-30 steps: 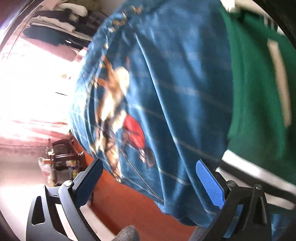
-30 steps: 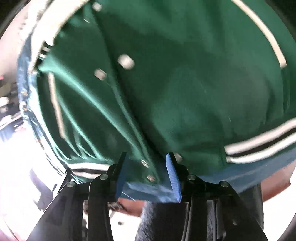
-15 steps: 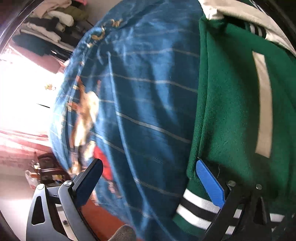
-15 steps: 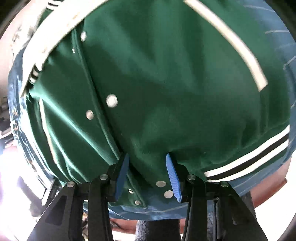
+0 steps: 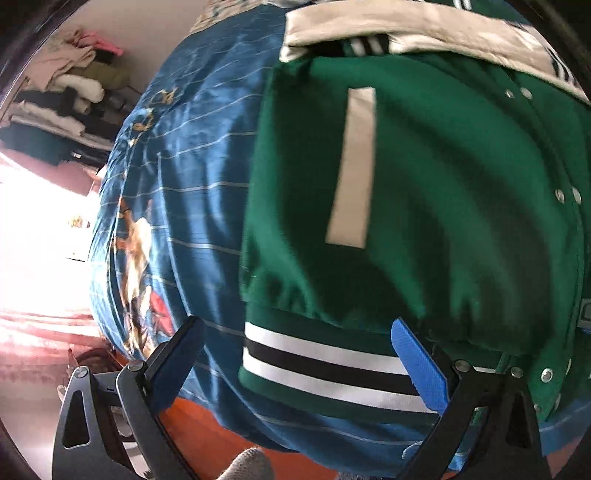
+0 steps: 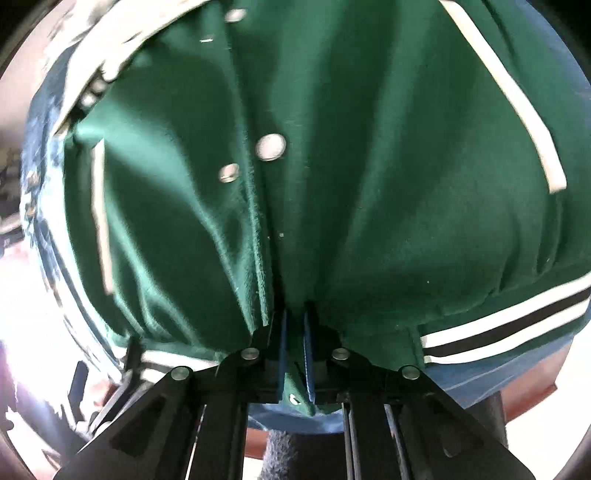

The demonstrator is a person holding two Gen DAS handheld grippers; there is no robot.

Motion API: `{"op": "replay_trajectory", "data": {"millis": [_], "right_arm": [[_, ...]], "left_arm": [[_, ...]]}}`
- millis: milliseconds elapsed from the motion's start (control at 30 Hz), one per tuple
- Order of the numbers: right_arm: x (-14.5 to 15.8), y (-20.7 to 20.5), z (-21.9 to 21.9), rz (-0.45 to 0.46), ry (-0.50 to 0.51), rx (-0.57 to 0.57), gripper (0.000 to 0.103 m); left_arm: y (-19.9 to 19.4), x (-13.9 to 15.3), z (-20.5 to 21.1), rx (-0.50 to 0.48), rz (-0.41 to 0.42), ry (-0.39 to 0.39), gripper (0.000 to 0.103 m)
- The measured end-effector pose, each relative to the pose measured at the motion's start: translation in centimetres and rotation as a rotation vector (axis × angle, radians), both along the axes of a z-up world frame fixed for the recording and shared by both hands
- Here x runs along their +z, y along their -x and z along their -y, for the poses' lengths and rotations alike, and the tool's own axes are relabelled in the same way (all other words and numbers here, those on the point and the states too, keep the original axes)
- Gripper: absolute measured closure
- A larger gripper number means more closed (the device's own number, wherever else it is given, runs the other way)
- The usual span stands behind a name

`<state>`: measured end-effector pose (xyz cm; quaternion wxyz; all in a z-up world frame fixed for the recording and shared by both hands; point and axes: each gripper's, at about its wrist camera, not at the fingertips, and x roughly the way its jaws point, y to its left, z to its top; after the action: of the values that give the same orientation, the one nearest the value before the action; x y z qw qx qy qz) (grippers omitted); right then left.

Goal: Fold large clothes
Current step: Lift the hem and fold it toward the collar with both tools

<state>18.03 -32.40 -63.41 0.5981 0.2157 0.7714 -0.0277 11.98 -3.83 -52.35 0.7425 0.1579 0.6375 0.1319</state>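
Two grippers work the hem of a green varsity jacket point(image 6: 369, 184) spread on a blue printed bedsheet point(image 5: 192, 192).

Closing, the right gripper point(image 6: 294, 354) pinches the jacket's lower front edge between its blue pads, beside the snap buttons point(image 6: 271, 147). The left gripper point(image 5: 295, 363) stands wide apart over the striped waistband point(image 5: 325, 363), gripping nothing. From both tools the jacket runs lengthwise away, hem nearest, cream collar point(image 5: 406, 26) farthest, snap placket along that axis.
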Motion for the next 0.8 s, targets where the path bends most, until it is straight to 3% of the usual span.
{"op": "replay_trajectory", "data": {"millis": [67, 133, 167, 200, 267, 367, 467, 567, 667, 800], "right_arm": [[-1.5, -0.5, 0.6, -0.046, -0.006, 0.055, 0.089], [-1.8, -0.7, 3.3, -0.093, -0.131, -0.027, 0.082], [-1.3, -0.7, 4.8, -0.096, -0.187, -0.067, 0.074], [-0.5, -0.6, 6.3, -0.085, -0.201, -0.085, 0.059], [2.4, -0.6, 10.1, -0.023, -0.184, -0.097, 0.043], [5.3, -1.9, 14.6, 0.025, -0.122, -0.115, 0.042], [6.1, -3.2, 21.3, 0.076, -0.071, -0.134, 0.042], [5.4, -7.1, 26.8, 0.122, -0.030, -0.159, 0.042], [3.5, -11.5, 32.6, 0.174, -0.007, -0.146, 0.042], [0.1, -17.1, 36.7, 0.189, -0.031, -0.076, 0.042]], "left_arm": [[-0.1, -1.1, 0.4, -0.016, -0.012, -0.011, 0.000], [-0.4, -2.8, 0.6, -0.019, -0.037, -0.019, 0.000], [-0.5, -3.2, 0.6, -0.013, -0.034, -0.013, 0.000], [-0.8, -3.5, 0.5, 0.002, -0.014, 0.002, 0.000], [-1.2, -3.7, 0.2, 0.042, 0.016, 0.021, 0.000], [-2.2, -4.0, -0.4, 0.116, -0.014, 0.045, 0.000], [-3.2, -2.8, -0.3, 0.145, -0.044, 0.016, 0.000], [-4.1, 1.1, 0.6, 0.230, 0.031, -0.070, 0.000], [-5.3, 4.6, 4.0, 0.294, 0.094, -0.164, 0.000], [-8.2, 4.8, 11.6, 0.277, 0.135, -0.337, 0.000]]}}
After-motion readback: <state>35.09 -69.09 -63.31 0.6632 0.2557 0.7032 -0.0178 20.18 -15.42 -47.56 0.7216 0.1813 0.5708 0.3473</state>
